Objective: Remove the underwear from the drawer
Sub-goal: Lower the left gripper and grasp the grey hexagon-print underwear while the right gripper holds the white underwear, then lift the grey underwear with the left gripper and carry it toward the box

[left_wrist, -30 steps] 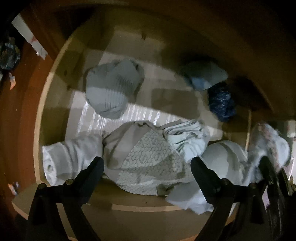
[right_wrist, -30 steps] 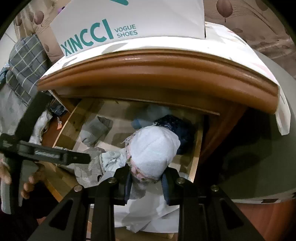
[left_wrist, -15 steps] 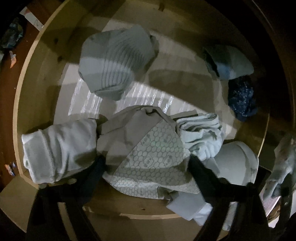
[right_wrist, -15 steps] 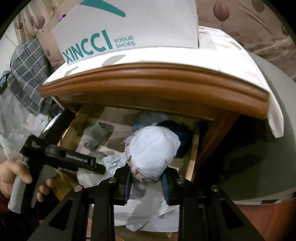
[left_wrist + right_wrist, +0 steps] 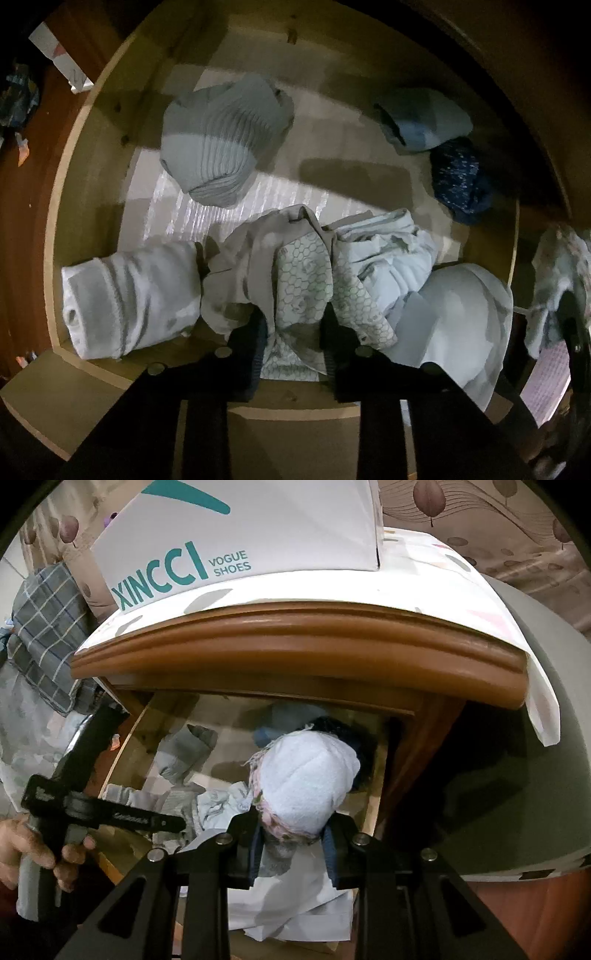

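The wooden drawer [image 5: 88, 155] stands pulled out, with rolled and crumpled garments inside. My left gripper [image 5: 291, 321] points down into its front part. Its jaws are closing, and a grey pair of underwear with a honeycomb print [image 5: 303, 273] is bunched and pinched between the pads. My right gripper [image 5: 291, 834] hovers over the drawer's right front corner, shut on a white rolled garment with pink flowered trim [image 5: 306, 779]. That same garment [image 5: 557, 266] shows at the right edge of the left wrist view.
Also in the drawer: a grey ribbed roll [image 5: 221, 147], a striped white roll [image 5: 129, 299], a pale blue bundle [image 5: 388, 251], a light blue piece [image 5: 421, 122] and a dark blue one [image 5: 461, 184]. The cabinet top [image 5: 295, 653] overhangs the back, bearing a shoe box [image 5: 240, 535].
My left gripper sank into the drawer and its wide-open jaws came together on the honeycomb-print underwear, bunching it up. The right gripper kept still with the white roll.
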The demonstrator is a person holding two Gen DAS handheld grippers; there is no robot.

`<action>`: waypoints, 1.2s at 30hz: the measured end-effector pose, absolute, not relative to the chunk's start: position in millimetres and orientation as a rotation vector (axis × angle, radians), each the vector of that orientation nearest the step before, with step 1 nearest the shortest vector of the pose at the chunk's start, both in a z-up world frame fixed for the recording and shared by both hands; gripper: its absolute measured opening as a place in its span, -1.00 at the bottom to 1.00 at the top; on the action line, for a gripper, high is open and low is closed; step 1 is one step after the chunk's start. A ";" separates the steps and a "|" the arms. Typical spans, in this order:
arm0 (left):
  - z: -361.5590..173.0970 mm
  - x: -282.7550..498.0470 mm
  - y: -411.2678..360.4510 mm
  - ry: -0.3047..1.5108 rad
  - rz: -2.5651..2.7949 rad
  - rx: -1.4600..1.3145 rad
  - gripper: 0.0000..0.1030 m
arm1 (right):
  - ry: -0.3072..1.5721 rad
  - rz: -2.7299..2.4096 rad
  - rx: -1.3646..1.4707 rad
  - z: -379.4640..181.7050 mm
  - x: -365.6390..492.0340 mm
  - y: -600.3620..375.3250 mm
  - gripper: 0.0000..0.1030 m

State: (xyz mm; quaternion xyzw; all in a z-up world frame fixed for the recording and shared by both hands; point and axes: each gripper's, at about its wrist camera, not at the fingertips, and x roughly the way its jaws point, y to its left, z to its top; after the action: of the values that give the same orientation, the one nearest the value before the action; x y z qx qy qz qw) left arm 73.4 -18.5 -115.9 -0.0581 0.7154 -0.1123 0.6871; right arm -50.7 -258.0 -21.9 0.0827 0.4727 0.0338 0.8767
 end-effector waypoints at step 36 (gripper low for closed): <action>-16.9 46.5 0.9 1.307 -0.449 -0.002 -0.86 | 0.988 0.046 0.196 -26.7 -50.6 -256.2 -0.48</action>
State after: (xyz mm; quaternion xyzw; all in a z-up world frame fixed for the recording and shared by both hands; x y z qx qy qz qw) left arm 46.5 0.9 -16.9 -0.0008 0.6028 -0.2072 0.7705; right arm -50.6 -256.2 -26.7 0.0938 0.4733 0.0218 0.8756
